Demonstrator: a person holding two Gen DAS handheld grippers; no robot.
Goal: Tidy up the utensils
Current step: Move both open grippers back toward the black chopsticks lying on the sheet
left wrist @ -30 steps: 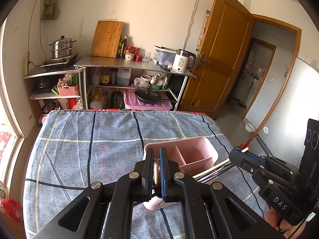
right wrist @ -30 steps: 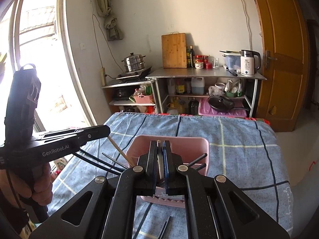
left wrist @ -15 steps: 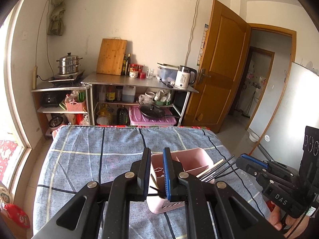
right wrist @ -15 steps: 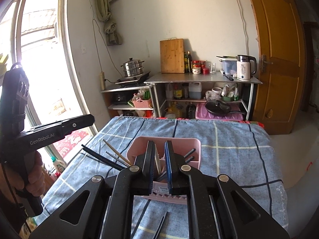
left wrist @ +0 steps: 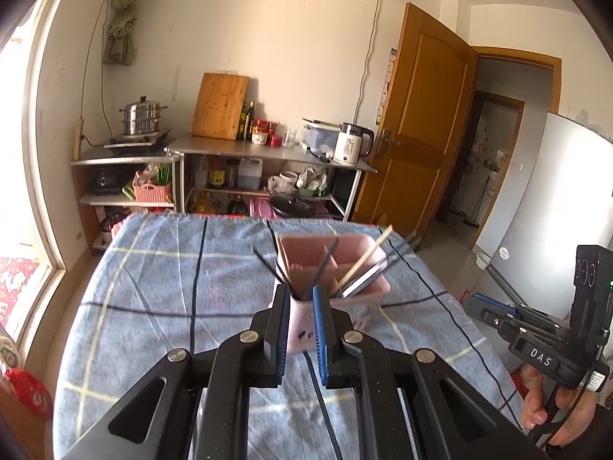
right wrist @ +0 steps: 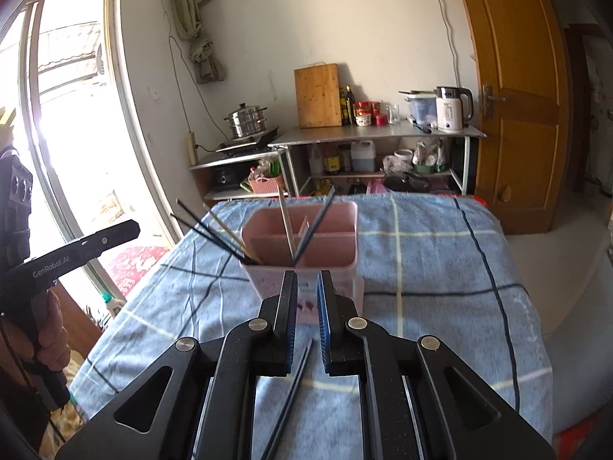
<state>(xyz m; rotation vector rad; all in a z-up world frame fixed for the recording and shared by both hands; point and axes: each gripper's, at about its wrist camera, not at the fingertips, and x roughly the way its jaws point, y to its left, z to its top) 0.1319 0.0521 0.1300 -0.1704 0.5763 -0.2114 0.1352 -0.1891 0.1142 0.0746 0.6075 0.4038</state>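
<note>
A pink plastic utensil holder (left wrist: 346, 287) stands upright on the worktop (left wrist: 153, 306), which is covered by a blue cloth with pale and dark check lines. The holder sits toward the far edge of the worktop, roughly midway between its left and right sides. Inner walls split it into compartments. Several dark chopsticks (right wrist: 208, 230) lean out of its near-left corner in the right wrist view, fanning toward the window. One pale chopstick (right wrist: 286, 226) and one dark chopstick (right wrist: 314, 226) cross inside the front compartment. In the left wrist view a light wooden chopstick (left wrist: 366, 258) tilts out toward the door side, with more dark sticks beside it. A further dark pair of chopsticks (right wrist: 291, 387) lies flat on the cloth near the worktop's near edge, seen between the right gripper's arms.

The left gripper (left wrist: 300, 301) hovers just short of the holder, its fingers (left wrist: 281, 318) released with a narrow gap and nothing between them; they have just been opening slightly. The right gripper (right wrist: 306, 287) likewise stands back from the holder's near wall, its fingers (right wrist: 326, 306) parted a little and empty, touching nothing. A person's hand (left wrist: 551, 406) grips the right gripper's handle.
</note>
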